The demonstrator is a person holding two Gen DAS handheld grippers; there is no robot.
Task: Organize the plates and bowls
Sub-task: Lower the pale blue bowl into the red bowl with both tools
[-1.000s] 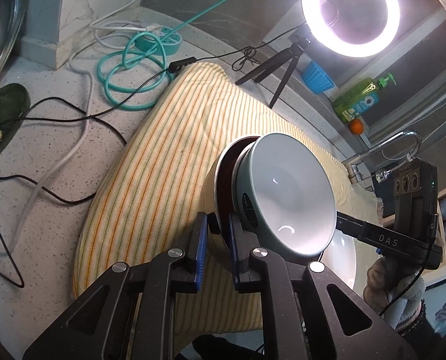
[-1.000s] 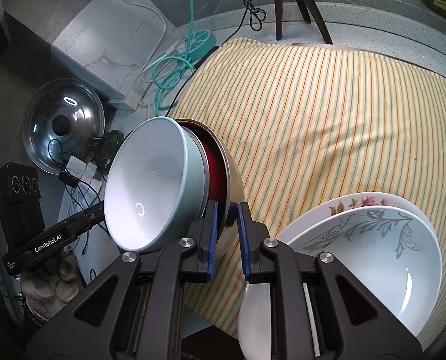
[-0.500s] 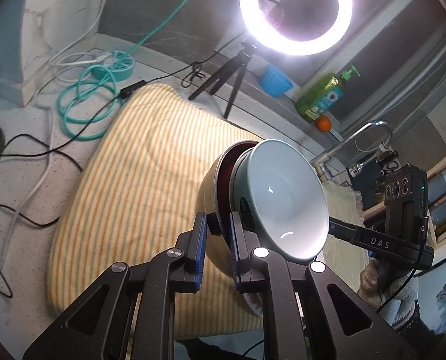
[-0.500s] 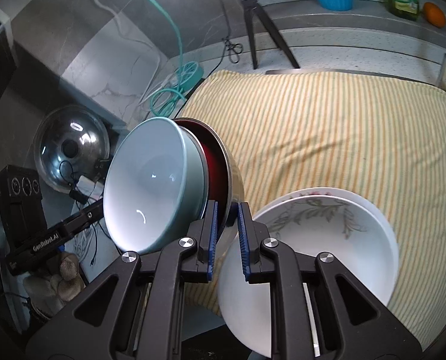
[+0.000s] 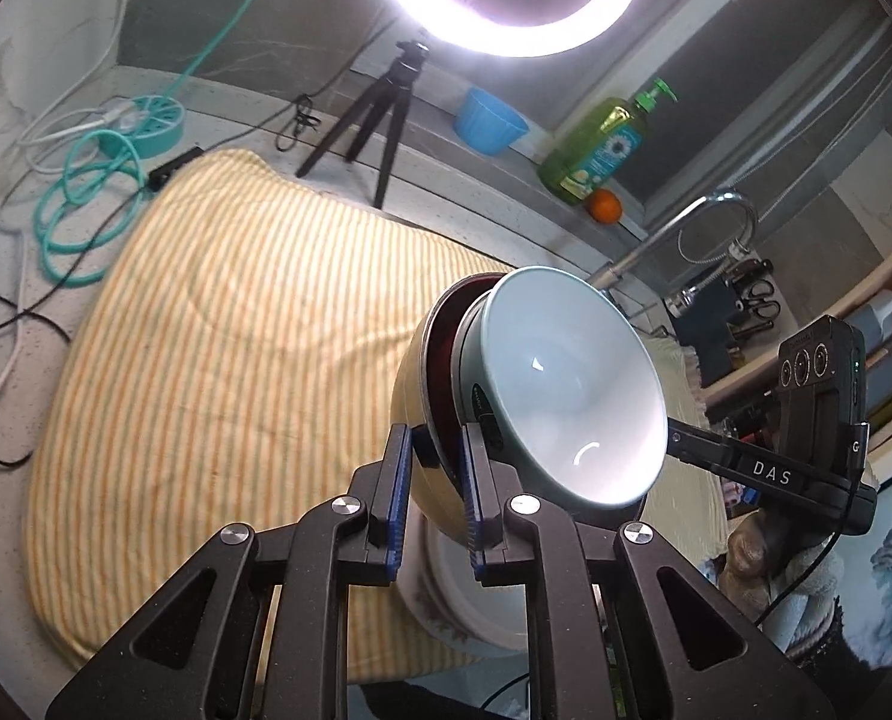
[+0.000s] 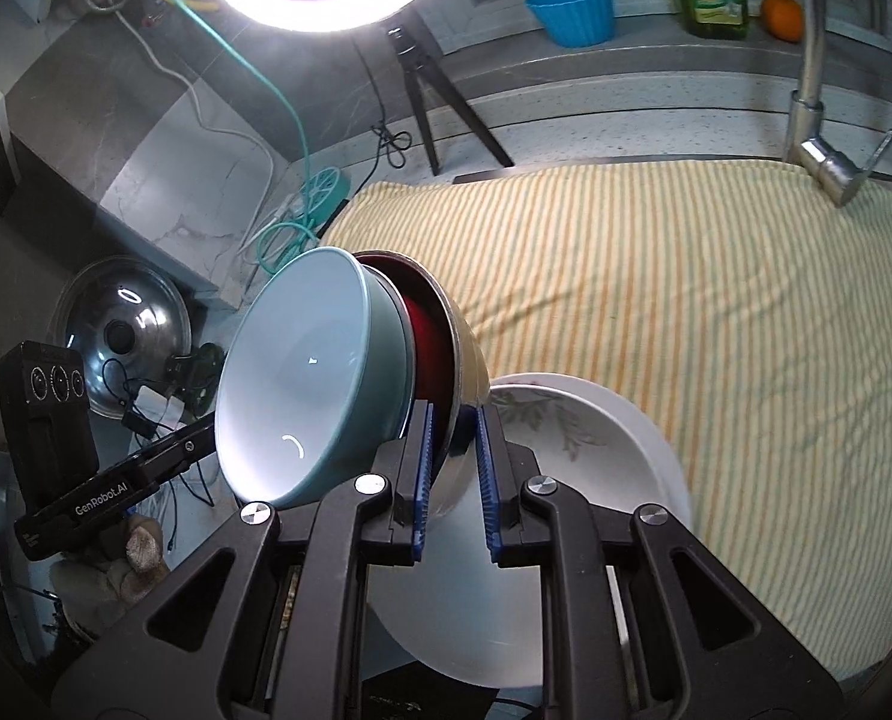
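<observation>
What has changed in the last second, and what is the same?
Both grippers, left and right, lifted the nested bowls higher above the striped cloth, over the white flowered bowl. Both stay clamped on the outer bowl's rim, and the bowls stay tilted.

White bowl (image 5: 482, 606) mostly hidden behind tools.

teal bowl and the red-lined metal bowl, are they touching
Touching. In the right wrist view the teal bowl sits nested inside the red-lined metal bowl, with no gap at the rim; the left wrist view shows the same nesting.
</observation>
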